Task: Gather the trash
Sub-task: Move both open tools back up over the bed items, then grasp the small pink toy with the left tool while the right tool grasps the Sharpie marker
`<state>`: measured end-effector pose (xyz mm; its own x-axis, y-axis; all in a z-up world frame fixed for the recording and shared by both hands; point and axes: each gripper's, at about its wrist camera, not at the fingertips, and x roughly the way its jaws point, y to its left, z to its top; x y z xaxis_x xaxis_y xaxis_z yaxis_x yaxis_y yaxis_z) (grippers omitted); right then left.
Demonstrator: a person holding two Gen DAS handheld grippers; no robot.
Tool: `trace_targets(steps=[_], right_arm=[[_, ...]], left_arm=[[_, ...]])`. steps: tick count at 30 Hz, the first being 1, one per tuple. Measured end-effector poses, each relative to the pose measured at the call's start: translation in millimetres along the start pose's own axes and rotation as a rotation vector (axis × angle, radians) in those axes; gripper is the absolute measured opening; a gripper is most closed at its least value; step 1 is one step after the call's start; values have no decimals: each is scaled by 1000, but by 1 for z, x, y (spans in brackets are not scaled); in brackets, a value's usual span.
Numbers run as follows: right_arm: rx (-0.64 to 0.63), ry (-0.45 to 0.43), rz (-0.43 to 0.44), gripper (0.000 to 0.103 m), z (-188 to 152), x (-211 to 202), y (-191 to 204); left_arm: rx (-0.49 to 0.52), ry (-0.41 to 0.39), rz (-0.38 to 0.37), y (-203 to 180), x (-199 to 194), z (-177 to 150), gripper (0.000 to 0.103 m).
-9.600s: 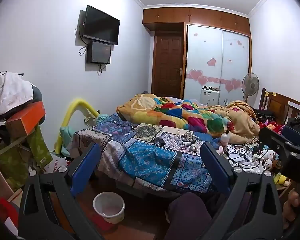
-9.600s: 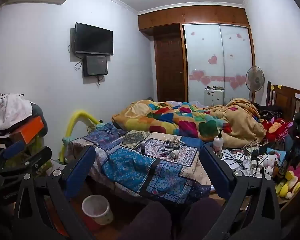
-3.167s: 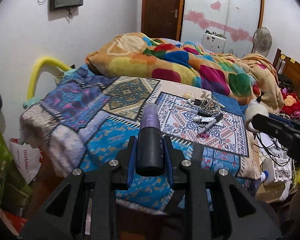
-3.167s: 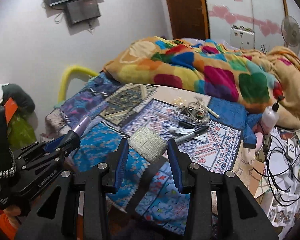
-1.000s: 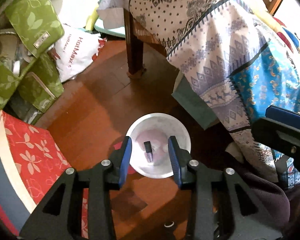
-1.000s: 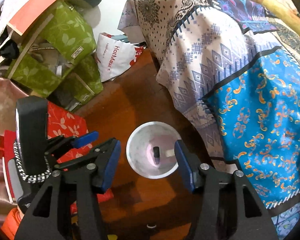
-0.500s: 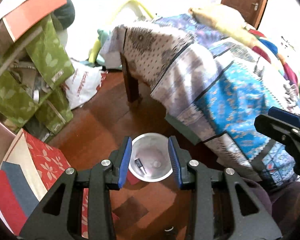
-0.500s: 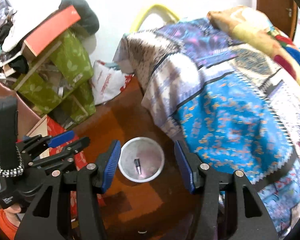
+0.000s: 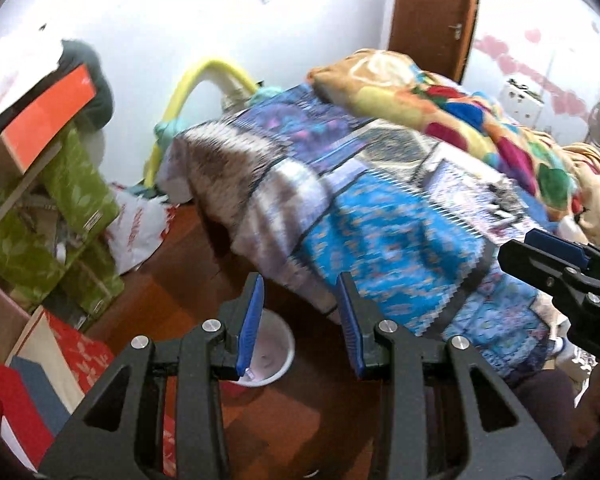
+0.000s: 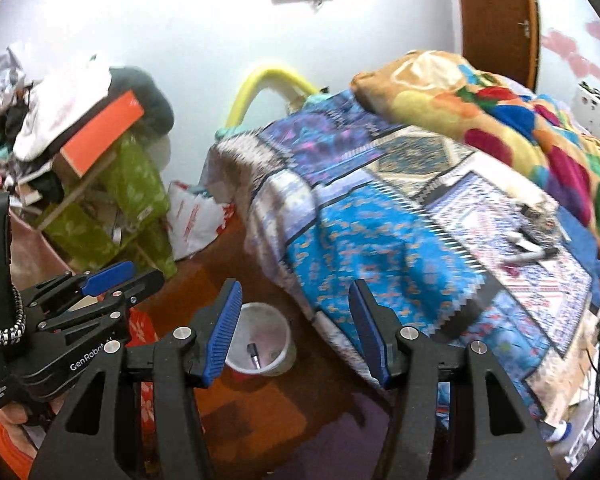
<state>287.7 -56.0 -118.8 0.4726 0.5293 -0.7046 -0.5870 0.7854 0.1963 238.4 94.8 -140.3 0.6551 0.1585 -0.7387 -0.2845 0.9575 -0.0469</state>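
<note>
Both grippers, left (image 9: 300,320) and right (image 10: 294,330), jaws now released and empty, lifting off white bin (image 10: 278,330) holding dropped bottle (image 10: 253,355), toward bed (image 10: 400,248) for more trash.

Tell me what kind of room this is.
A cluttered bedroom, most likely: a bed under a patchwork cover with a rumpled multicoloured blanket, a wooden door, and a small white waste bin on the wooden floor.

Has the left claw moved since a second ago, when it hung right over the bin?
Yes. The left claw has tilted up and away: the white bin now sits low behind its left finger, and the bed fills the view.
</note>
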Motion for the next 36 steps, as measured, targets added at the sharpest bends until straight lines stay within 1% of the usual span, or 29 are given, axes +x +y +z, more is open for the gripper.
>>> trace_targets(steps=[5, 9, 14, 17, 19, 22, 27, 32, 36], right_arm=[[42, -70, -69, 52, -5, -31, -38], [62, -100, -140, 52, -7, -48, -70], [112, -104, -201, 52, -13, -57, -117], [139, -103, -243, 52, -17, -60, -144], [154, -92, -268, 52, -19, -57, -163], [167, -73, -298, 52, -21, -52, -186], [199, -36, -311, 52, -21, -37, -225], [218, -8, -307, 52, -18, -21, -254], [248, 9, -283, 52, -13, -5, -273]], left_arm=[[50, -30, -55, -46, -4, 12, 40], [92, -33, -114, -84, 4, 23, 40], [151, -17, -181, -132, 26, 34, 41], [197, -4, -200, -158, 42, 39, 41], [210, 5, -214, -172, 54, 41, 41], [218, 37, -250, -188, 74, 43, 41], [243, 97, -288, -214, 114, 48, 41], [282, 156, -325, -239, 152, 52, 41], [314, 192, -338, -259, 182, 54, 41]])
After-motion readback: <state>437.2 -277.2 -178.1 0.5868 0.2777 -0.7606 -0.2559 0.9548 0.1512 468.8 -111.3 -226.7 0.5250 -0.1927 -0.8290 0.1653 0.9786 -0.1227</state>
